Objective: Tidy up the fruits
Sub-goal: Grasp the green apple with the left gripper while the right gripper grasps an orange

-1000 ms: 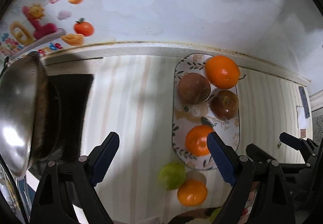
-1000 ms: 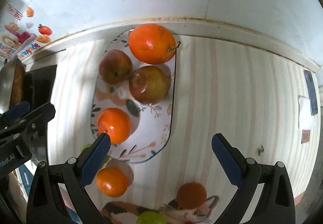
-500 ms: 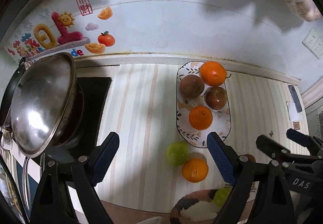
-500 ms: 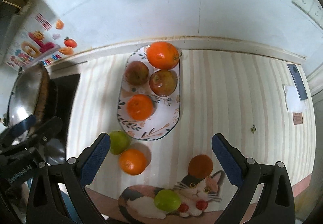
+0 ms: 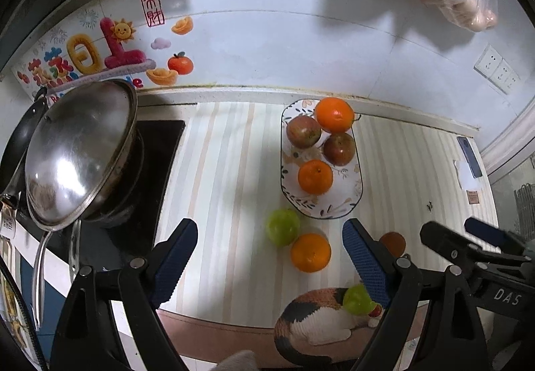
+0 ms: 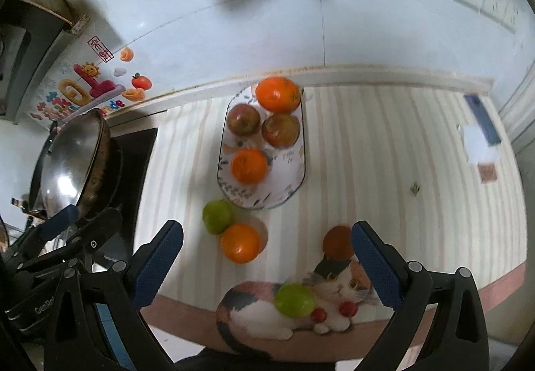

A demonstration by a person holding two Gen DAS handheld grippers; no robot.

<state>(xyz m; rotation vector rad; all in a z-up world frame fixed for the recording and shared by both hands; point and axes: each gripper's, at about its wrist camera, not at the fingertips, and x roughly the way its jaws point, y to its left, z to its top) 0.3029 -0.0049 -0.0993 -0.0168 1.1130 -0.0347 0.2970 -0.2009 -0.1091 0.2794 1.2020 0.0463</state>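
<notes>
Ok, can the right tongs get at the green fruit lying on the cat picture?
Probably yes: the right tongs are open and empty, the green fruit sits between and below them, and nothing covers it.

The right half of the table lies bare, giving easy passage. At the left end a lidded wok blocks the way. The plate sits mid-table against the back edge, with loose fruit crowding the front edge.

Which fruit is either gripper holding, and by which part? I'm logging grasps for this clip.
None. The left gripper and right gripper are both open and empty above the counter; the loose fruit lie untouched.
</notes>
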